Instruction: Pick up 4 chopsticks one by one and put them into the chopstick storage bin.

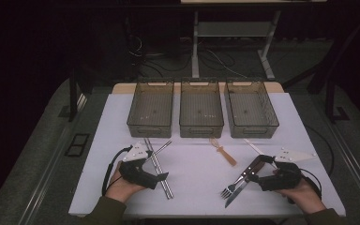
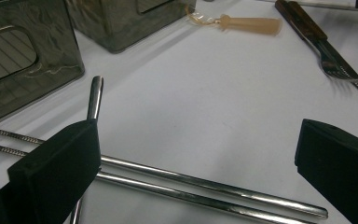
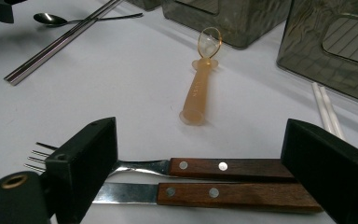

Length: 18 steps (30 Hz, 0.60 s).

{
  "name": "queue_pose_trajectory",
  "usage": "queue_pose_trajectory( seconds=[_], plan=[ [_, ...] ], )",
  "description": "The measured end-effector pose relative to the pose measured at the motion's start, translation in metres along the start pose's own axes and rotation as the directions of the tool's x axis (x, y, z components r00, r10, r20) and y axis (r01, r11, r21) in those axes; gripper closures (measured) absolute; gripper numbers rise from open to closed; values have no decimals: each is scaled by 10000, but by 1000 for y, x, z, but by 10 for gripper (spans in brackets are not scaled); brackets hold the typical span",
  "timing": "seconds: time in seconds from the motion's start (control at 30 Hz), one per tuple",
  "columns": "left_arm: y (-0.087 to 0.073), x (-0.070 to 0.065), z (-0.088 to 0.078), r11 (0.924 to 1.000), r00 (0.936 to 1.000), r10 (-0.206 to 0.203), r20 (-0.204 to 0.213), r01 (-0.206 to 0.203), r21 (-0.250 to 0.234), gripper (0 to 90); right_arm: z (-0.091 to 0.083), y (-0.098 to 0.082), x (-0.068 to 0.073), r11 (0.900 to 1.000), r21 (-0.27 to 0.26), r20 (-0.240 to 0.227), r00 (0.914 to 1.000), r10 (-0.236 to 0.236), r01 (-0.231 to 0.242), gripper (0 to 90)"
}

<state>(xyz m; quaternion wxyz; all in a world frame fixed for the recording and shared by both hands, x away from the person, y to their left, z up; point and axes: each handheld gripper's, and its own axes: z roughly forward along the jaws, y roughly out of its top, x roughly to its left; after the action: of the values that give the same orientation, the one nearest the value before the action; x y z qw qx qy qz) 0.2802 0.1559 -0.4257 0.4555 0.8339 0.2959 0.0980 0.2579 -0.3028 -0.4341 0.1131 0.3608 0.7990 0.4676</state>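
Steel chopsticks [image 1: 161, 171] lie as a touching pair on the white table [image 1: 197, 187], just ahead of the left gripper [image 1: 161, 177], whose jaws stand wide apart and hold nothing; in the left gripper view the pair [image 2: 205, 186] runs crosswise between the two black jaws. A spoon [image 1: 158, 149] lies across the sticks' far ends. At the other side, the right gripper [image 1: 254, 174] is likewise fully open and empty, with the wooden-handled fork [image 3: 205, 167] and knife [image 3: 223, 193] lying side by side between its jaws. An amber plastic spoon [image 1: 224, 152] and white chopsticks [image 1: 255, 147] rest nearer the three smoky bins [image 1: 201, 110], all apparently empty.

Likely hazards: either closure could take both touching pieces at once, or pinch one and roll or flick its neighbour aside. Round, polished sticks would probably slip in flat pads, and lifting them may drag the crossing spoon. A handle-end grip on the fork may let its tines droop.
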Motion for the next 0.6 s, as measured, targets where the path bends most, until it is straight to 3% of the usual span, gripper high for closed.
queue_pose_trajectory(
  seconds=[0.4,0.53,0.6],
  plan=[
    [2,3,5,9989,9995,-184,-246,195,420,46,0,-1,0,10000,20,-25,10000,11,-11,107],
    [4,6,5,9992,9990,-197,-400,211,350,85,0,0,0,10000,57,5,10000,-42,42,107],
    [5,6,5,9991,9982,-278,-529,295,305,145,0,1,1,9999,33,-2,9999,-113,113,107]
  ],
)
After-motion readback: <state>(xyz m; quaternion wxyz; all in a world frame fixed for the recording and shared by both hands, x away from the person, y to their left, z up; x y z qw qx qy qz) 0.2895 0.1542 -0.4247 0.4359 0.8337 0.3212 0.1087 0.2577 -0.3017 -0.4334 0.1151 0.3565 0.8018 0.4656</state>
